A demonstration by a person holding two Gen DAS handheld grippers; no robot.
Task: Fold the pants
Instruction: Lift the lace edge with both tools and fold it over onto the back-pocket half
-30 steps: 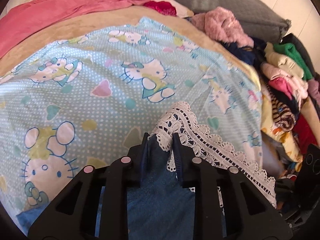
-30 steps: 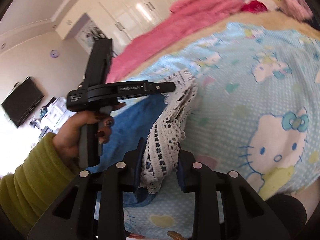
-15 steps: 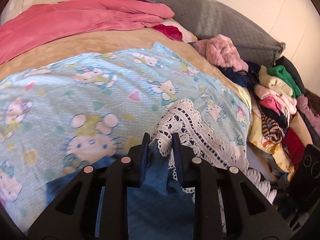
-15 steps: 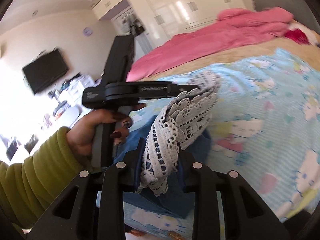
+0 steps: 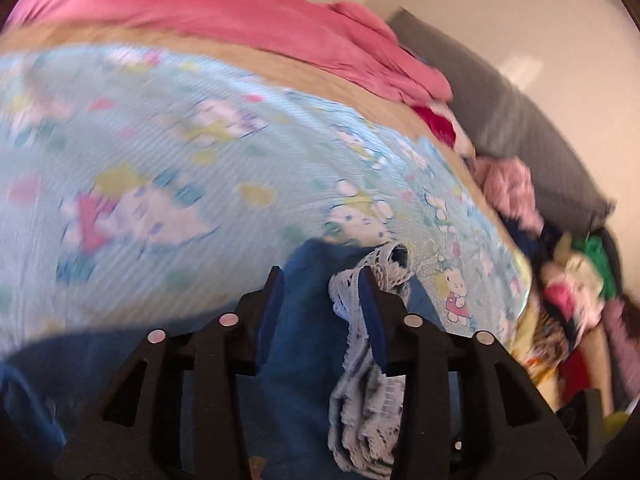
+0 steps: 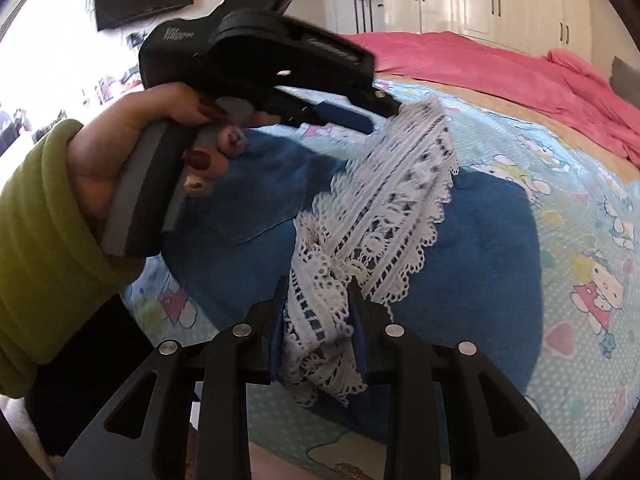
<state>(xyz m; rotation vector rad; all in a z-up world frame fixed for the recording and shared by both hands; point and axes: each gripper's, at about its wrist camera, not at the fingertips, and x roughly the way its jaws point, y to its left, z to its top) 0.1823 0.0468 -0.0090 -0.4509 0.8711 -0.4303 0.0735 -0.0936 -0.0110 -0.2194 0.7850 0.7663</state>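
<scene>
The right gripper [image 6: 318, 312] is clamped on a bunch of the white lace trim [image 6: 384, 216] of the blue pants [image 6: 480, 248], which lie spread on the cartoon-print sheet [image 6: 580, 264]; the lace runs up to the left gripper [image 6: 380, 114], whose tips meet its far end. A hand [image 6: 132, 152] in a green sleeve [image 6: 44, 240] grips that tool; a pink blanket [image 6: 500, 68] lies beyond.

Both wrist views close above bedsheet [image 5: 168, 168] — sharing pants [image 6: 472, 248].
</scene>
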